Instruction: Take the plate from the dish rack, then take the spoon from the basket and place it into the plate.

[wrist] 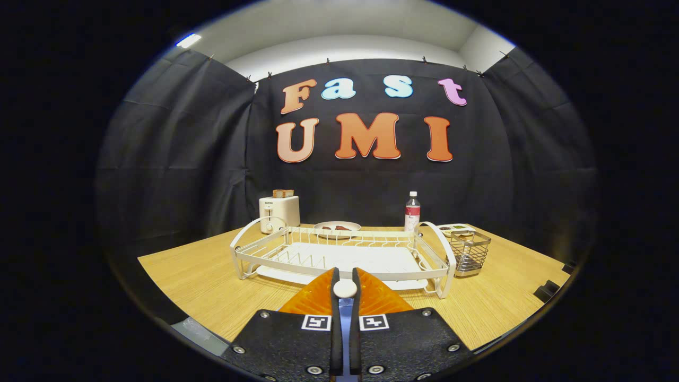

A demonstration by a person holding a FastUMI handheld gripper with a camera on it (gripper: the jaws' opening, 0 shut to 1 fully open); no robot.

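Observation:
My gripper [345, 271] hangs above the table's front part, just short of the white wire dish rack [339, 254]. Both fingers press on a slim spoon [345, 289], which shows a white rounded end and a pale blue shaft running back between them. No dishes stand in the rack. The metal wire basket [470, 252] is at the rack's right end and looks empty. A pale plate [337, 227] with dark bits of food on it lies behind the rack, near the wall.
A white toaster [279, 213] with bread in it stands at the back left. A water bottle [412, 211] is at the back right, with a small flat tray [457, 229] behind the basket. Bare wooden table [196, 276] lies left and right of the rack.

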